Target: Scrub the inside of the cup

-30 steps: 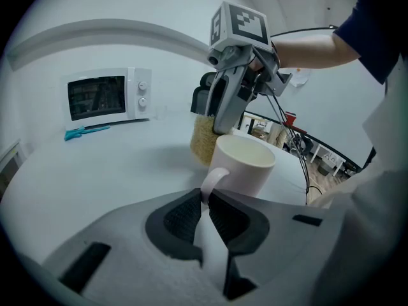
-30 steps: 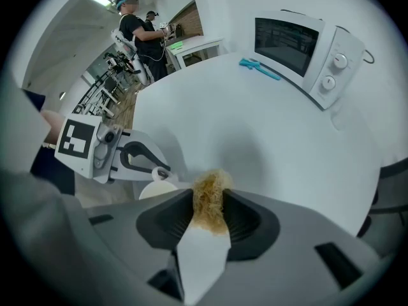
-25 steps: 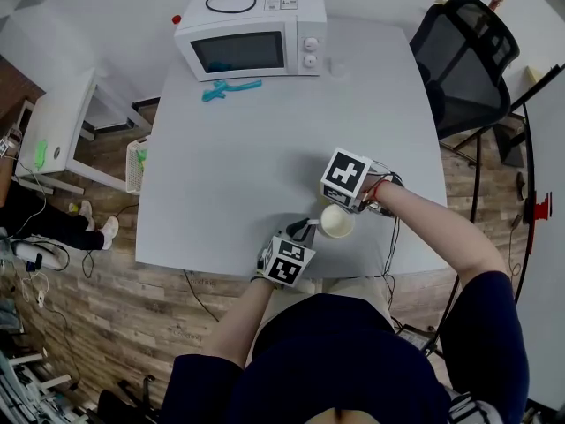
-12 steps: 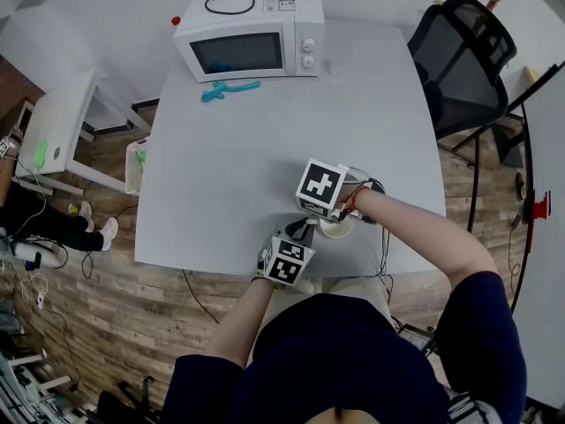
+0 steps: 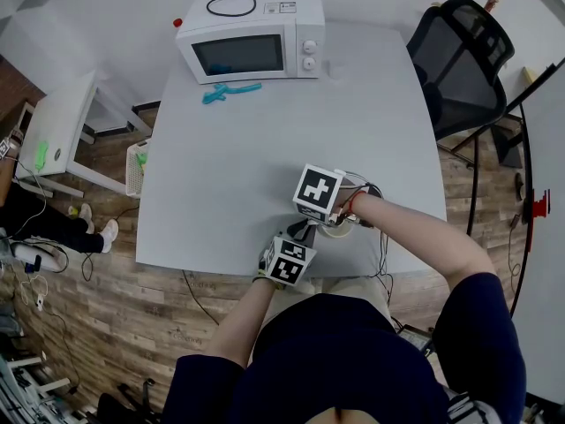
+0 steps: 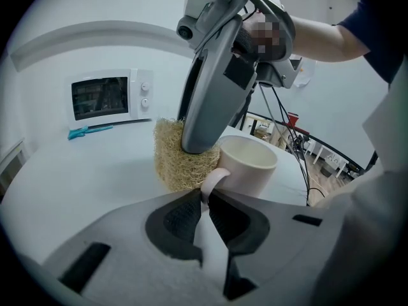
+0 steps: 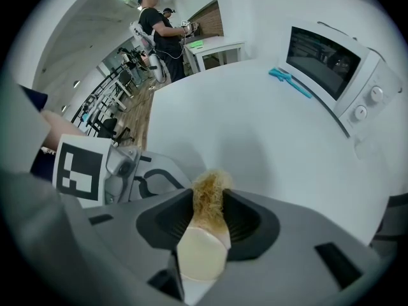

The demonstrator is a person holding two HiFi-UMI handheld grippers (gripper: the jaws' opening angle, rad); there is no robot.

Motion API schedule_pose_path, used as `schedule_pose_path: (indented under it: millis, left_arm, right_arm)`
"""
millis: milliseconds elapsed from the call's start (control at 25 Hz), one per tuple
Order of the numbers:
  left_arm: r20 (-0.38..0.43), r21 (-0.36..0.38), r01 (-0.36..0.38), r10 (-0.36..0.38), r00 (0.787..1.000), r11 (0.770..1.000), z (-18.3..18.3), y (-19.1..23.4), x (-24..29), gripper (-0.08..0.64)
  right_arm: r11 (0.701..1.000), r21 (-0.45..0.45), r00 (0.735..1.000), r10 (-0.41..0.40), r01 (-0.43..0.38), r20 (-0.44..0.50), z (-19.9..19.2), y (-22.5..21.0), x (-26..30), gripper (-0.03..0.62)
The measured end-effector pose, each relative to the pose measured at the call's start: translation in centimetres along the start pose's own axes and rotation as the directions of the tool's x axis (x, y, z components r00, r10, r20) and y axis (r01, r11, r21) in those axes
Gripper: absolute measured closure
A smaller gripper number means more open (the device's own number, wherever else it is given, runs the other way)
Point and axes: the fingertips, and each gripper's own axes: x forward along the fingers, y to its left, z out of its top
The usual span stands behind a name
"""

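A cream cup (image 6: pixel 250 164) stands on the white table (image 5: pixel 265 157) near its front edge. My left gripper (image 6: pixel 205 199) is shut on the cup's handle (image 6: pixel 214 178). My right gripper (image 6: pixel 201 146) points steeply down and is shut on a straw-coloured loofah scrubber (image 6: pixel 177 166). The scrubber is outside the cup, against the left side of its wall. In the right gripper view the loofah (image 7: pixel 209 196) sits pinched between the jaws. In the head view the right gripper (image 5: pixel 328 219) covers most of the cup (image 5: pixel 339 230), and the left gripper (image 5: pixel 305 231) is just left of it.
A white microwave (image 5: pixel 252 42) stands at the table's far edge, with a teal tool (image 5: pixel 229 89) in front of it and a small clear cup (image 5: pixel 336 67) beside it. A black chair (image 5: pixel 463 60) is at the right. People stand far off (image 7: pixel 156 30).
My right gripper has moved left with the scrubber, from beside the cup to over it, so the cup is now mostly hidden in the head view. The left gripper has stayed put.
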Motion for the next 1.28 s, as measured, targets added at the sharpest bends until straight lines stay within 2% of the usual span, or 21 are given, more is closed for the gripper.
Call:
schedule_pose_path:
  millis: [160,240,400,520,640,720,840,920,1040,1120,1200,1280]
  left_arm:
    - [0.0,0.013,0.002,-0.002,1.0,1.0,-0.1,0.0,0.0,0.515]
    - [0.0,0.011,0.004,-0.004,1.0,1.0,-0.2,0.0,0.0,0.515]
    - [-0.001,0.006,0.03,-0.03,1.0,1.0,-0.2,-0.1,-0.1,0.515]
    - [0.008,0.02,0.046,-0.046,0.999,0.999,0.0,0.0,-0.5,0.507]
    - [0.023,0.016,0.046,-0.046,0.999,0.999,0.2,0.4,-1.1,0.458]
    - [0.027,0.015,0.041,-0.042,0.999,0.999,0.2,0.8,-1.7,0.442]
    - [0.021,0.025,0.036,-0.036,0.999,0.999,0.3,1.5,-3.0,0.421]
    - [0.05,0.019,0.034,-0.035,0.998,0.999,1.4,1.8,-4.5,0.422]
    - [0.12,-0.03,0.028,-0.025,0.992,0.999,3.1,2.3,-6.6,0.422]
    - [0.16,-0.066,0.001,0.009,0.987,0.998,4.1,3.1,-7.9,0.429]
    - [0.196,-0.111,-0.022,0.043,0.98,0.994,5.0,3.7,-9.1,0.49]
    - [0.232,-0.147,-0.027,0.062,0.971,0.989,6.0,3.8,-10.2,0.507]
  right_arm:
    - [0.999,0.004,0.999,-0.035,0.035,0.027,0.2,-0.3,-0.2,0.442]
    - [0.998,0.019,0.995,-0.061,0.059,0.076,0.5,-0.6,-0.7,0.442]
    - [0.991,0.121,0.977,-0.084,0.061,0.196,0.7,-0.9,-2.3,0.442]
    - [0.979,0.196,0.953,-0.118,0.064,0.279,0.5,-1.1,-3.9,0.442]
    - [0.963,0.263,0.915,-0.161,0.063,0.369,0.3,-0.9,-5.6,0.442]
    - [0.95,0.308,0.874,-0.189,0.048,0.448,0.3,-0.6,-7.1,0.442]
    - [0.925,0.379,0.791,-0.228,-0.005,0.567,0.3,0.0,-9.2,0.442]
    - [0.908,0.419,0.739,-0.266,-0.025,0.62,0.0,0.4,-10.5,0.442]
    - [0.889,0.457,0.666,-0.333,-0.013,0.667,-0.6,1.1,-12.3,0.442]
    - [0.882,0.471,0.615,-0.375,0.006,0.694,-1.0,1.6,-13.5,0.442]
    - [0.876,0.481,0.559,-0.411,0.025,0.72,-1.4,2.3,-14.7,0.442]
    - [0.869,0.494,0.502,-0.439,0.027,0.745,-2.0,3.0,-15.9,0.442]
